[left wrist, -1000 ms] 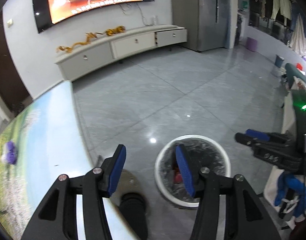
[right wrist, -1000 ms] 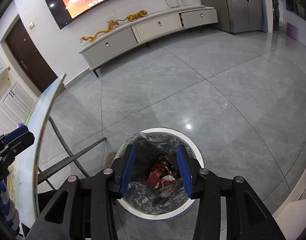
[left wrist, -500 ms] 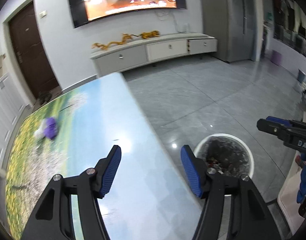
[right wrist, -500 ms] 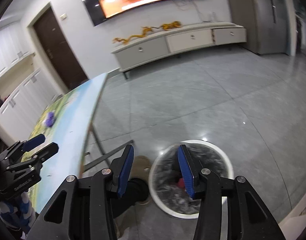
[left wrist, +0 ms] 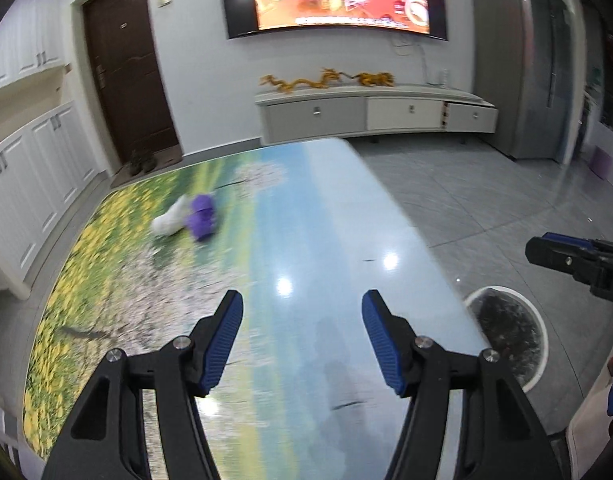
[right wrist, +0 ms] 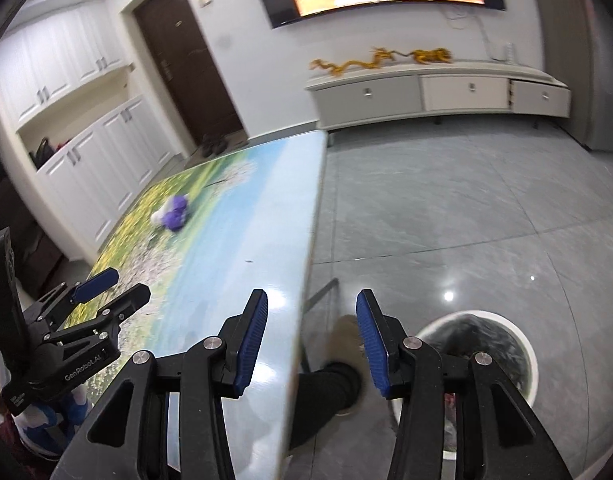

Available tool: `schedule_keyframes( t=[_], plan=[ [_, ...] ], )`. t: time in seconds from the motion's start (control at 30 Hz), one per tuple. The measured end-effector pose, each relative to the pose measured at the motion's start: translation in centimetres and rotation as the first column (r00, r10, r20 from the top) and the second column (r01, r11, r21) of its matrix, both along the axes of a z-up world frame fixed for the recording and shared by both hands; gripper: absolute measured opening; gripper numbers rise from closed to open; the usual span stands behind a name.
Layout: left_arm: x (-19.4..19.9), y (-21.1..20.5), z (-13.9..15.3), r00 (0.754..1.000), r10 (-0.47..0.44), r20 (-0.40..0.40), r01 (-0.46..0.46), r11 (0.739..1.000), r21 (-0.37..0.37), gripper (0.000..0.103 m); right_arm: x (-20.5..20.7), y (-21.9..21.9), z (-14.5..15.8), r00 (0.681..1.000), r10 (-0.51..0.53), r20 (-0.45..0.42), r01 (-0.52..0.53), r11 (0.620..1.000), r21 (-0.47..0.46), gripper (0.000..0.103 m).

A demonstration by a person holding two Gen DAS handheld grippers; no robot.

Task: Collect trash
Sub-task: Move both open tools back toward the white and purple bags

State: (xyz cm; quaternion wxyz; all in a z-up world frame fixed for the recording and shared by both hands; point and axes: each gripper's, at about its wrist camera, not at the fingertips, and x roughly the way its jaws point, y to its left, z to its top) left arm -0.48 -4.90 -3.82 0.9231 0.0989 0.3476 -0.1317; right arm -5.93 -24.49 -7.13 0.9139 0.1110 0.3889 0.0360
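A crumpled purple and white piece of trash (left wrist: 194, 220) lies on the far left part of the landscape-print table (left wrist: 326, 220). My left gripper (left wrist: 302, 336) hangs open above the near part of the table, well short of the trash, with nothing between its fingers. My right gripper (right wrist: 312, 336) is open and empty too, straddling the table's right edge (right wrist: 306, 272). The same trash (right wrist: 174, 214) shows in the right wrist view. A white bin (left wrist: 502, 289) lined with a black bag stands on the floor to the table's right, with red scraps inside (right wrist: 448, 398).
A person's dark trouser leg and tan shoe (right wrist: 338, 360) stand under the table edge beside the bin (right wrist: 532, 364). White cupboards (left wrist: 38, 168) line the left wall. A low TV cabinet (left wrist: 370, 114) and a dark door (left wrist: 126, 64) are behind, across grey floor tiles (right wrist: 466, 208).
Both views have swung left from the bin on the floor up to the tabletop. The left jaws stand wider than a second ago. The purple trash has moved towards the middle.
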Motion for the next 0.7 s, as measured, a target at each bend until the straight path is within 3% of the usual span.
schedule_keyframes(
  t=[0.7],
  plan=[
    [5.1, 10.0, -2.9, 0.977, 0.201, -0.065, -0.203, 0.978, -0.036, 0.06, 9.7, 11.6, -1.1, 0.97, 0.236, -0.065, -0.238, 0.971, -0.027, 0.046]
  ],
)
